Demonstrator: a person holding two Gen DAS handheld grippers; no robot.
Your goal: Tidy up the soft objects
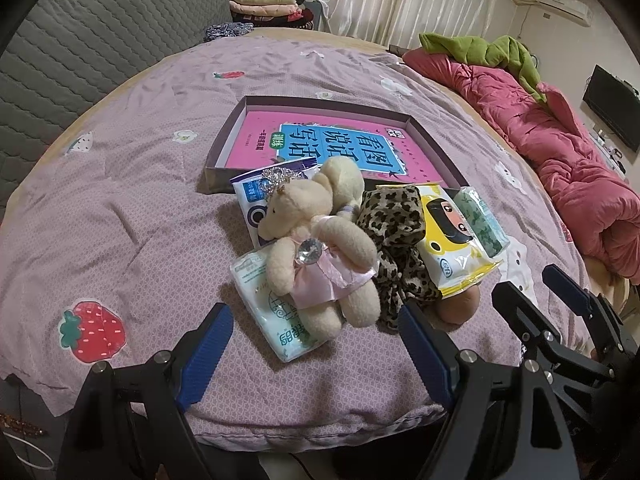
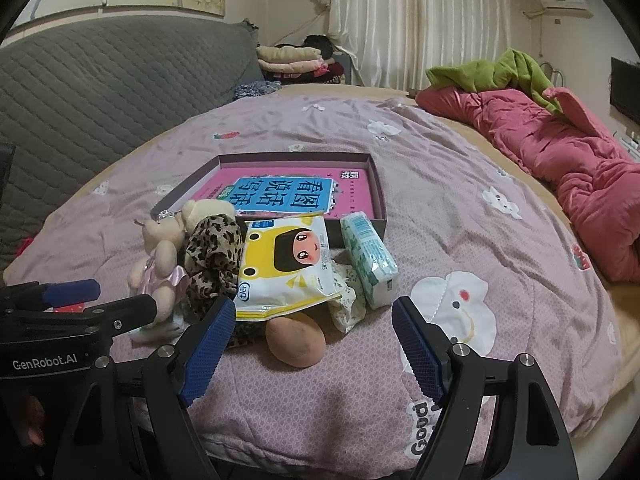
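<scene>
1. Because the soft things lie heaped on the purple bedspread (image 1: 132, 208) right at the near wall of the shallow box (image 1: 218, 142), the coming move looks like a short carry forward, over that wall and into the box, where a pink book (image 1: 256, 140) already lies flat.
2. Largest of the heap, the teddy bear (image 1: 320, 240) lies straight ahead of the left gripper (image 1: 316, 354), head toward the box and feet toward the fingers; its long axis runs roughly front to back, a little tilted. It rests on a pale tissue pack (image 1: 276, 316) whose near corner points between the jaws.
3. The left gripper's jaws stand wide apart and hold nothing. I judge this arm the nearer one for the bear.
4. The leopard-print cloth (image 2: 212, 260) sits crumpled between the bear and the yellow wipes pack (image 2: 284, 264), touching both. It has no clear axis.
5. The yellow pack lies with its long axis front to back, far end against the box wall, near end overhanging the round tan ball (image 2: 296, 340).
6. The green tissue pack (image 2: 370, 256) lies just right of it, long axis angled away to the left.
7. The right gripper (image 2: 314, 350) is likewise fully spread and empty. The ball lies just ahead between its fingers, so this arm seems best placed for it.
</scene>
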